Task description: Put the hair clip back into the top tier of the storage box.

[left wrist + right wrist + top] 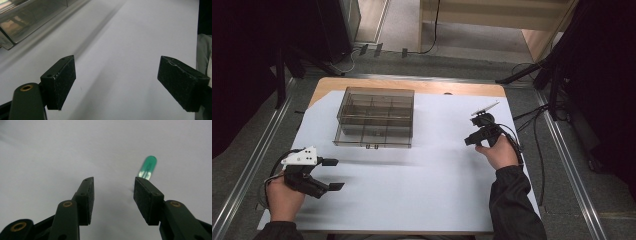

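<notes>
High view, setting: a white sheet-covered table [412, 200] carries a smoky clear plastic compartment box [375, 118] on its far left part, lid shut as far as can be told.
High view, left gripper [333, 174]: held at the near left corner, pointing right, jaws spread wide with nothing between them; well apart from the box.
High view, right gripper [470, 140]: at the far right of the sheet, tilted down toward the surface; the small thing it reaches for is too small to pick out here.
Left gripper view: both black pads [61, 80] hang over bare white sheet, wide apart and touching nothing; a corner of the box [22, 22] sits at the far left.
Right gripper view, target: a small green translucent LED with thin wire legs [148, 166] lies on the sheet just beyond the right-hand pad, somewhat blurred, outside the gap.
Right gripper view, tool: right gripper [113, 186] jaws about half apart, empty, not touching the LED.
Progress: judged early; nothing is picked up yet.
Left to do: likely centre the jaws over the LED, grip it, carry it to the box.
</notes>
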`<state>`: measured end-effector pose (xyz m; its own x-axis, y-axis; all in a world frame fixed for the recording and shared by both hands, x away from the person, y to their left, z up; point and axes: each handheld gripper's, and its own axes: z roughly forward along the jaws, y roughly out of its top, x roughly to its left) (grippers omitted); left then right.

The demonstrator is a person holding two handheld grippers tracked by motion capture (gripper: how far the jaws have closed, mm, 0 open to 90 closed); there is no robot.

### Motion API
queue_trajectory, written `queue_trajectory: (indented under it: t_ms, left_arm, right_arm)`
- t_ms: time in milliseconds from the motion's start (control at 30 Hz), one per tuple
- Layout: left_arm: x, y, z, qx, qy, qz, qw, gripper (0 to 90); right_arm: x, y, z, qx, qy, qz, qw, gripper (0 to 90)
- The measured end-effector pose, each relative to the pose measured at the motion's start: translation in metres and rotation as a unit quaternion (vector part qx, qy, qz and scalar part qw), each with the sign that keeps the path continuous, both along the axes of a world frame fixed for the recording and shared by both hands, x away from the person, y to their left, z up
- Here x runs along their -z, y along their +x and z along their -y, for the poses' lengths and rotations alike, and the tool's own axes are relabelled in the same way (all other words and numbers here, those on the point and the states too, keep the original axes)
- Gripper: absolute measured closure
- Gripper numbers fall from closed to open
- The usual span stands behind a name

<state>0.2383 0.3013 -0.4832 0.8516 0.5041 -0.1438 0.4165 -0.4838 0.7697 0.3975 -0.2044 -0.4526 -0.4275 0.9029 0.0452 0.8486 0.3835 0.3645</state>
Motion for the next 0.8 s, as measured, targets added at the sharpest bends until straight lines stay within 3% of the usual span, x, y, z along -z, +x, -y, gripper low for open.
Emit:
queue_trajectory:
  t_ms: [67,167,300,367,467,700,733,800]
  left_arm:
    - [0.000,0.000,-0.001,0.002,-0.001,-0.001,1.0000,16.2]
    - [0.000,-0.001,-0.002,0.000,0.001,0.002,1.0000,16.1]
    - [0.000,-0.003,-0.001,-0.001,0.005,0.005,1.0000,16.2]
    - [-0.001,-0.005,0.001,0.001,0.024,0.016,0.9996,16.2]
    - [-0.002,-0.008,0.003,0.011,0.031,0.018,0.9993,16.2]
    - [0.000,-0.010,0.003,0.010,0.036,0.014,0.9992,16.3]
    - [0.000,-0.012,0.001,0.006,0.039,0.016,0.9991,16.2]
    - [0.000,-0.014,-0.003,0.000,0.034,0.019,0.9992,16.3]
  right_arm:
    - [0.000,0.000,0.002,0.004,-0.006,0.000,1.0000,52.9]
    - [0.001,0.004,0.011,0.023,0.003,-0.005,0.9997,54.0]
    - [0.005,0.010,0.016,0.036,-0.008,-0.010,0.9993,55.6]
    - [0.010,0.015,0.017,0.040,-0.015,-0.019,0.9989,57.5]
    - [0.018,0.021,0.016,0.047,-0.027,-0.034,0.9979,59.6]
    - [0.022,0.030,0.012,0.046,-0.029,-0.031,0.9980,60.8]
    - [0.024,0.034,0.010,0.045,-0.045,-0.031,0.9975,64.9]
    - [0.024,0.038,0.009,0.053,-0.051,-0.038,0.9966,66.2]
